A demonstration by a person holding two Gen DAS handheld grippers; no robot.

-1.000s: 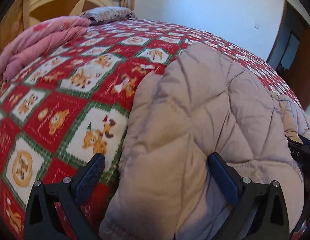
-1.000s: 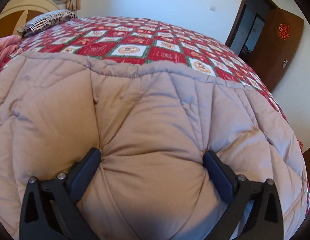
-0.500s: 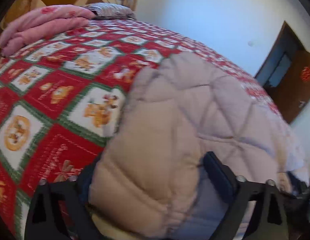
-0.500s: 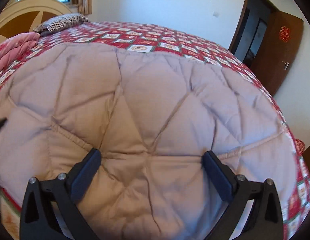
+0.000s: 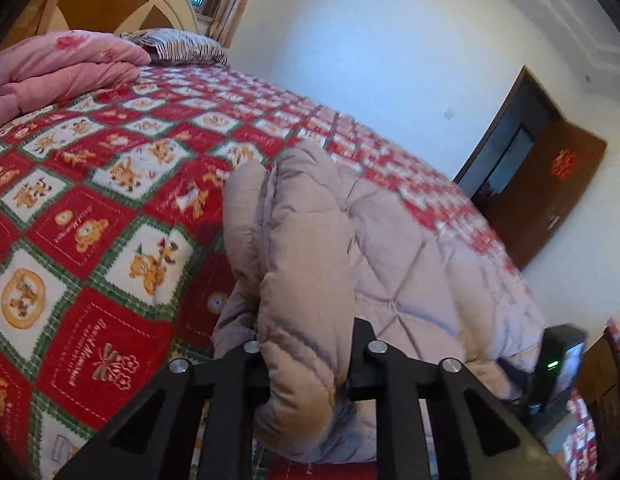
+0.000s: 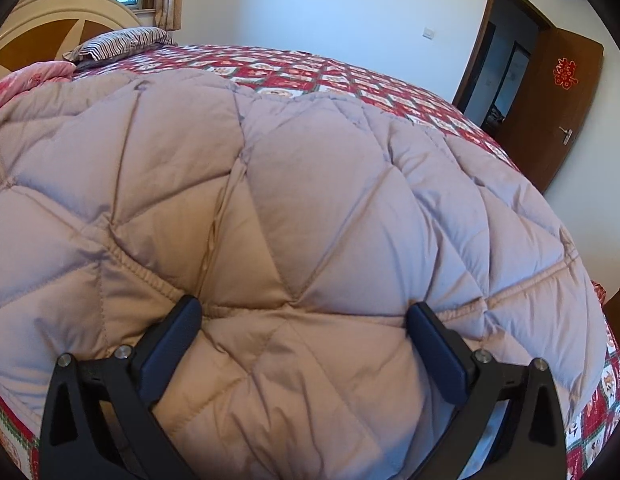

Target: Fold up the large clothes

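Folding barely begun: left gripper has just closed on the coat edge, right gripper wide, coat lying unfolded on the bed

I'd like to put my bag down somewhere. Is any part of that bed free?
Yes: the red patterned bedspread lies bare between the pink folded blanket by the headboard and the beige quilted coat. The near edge is crowded: the coat covers it, and both tools work there.
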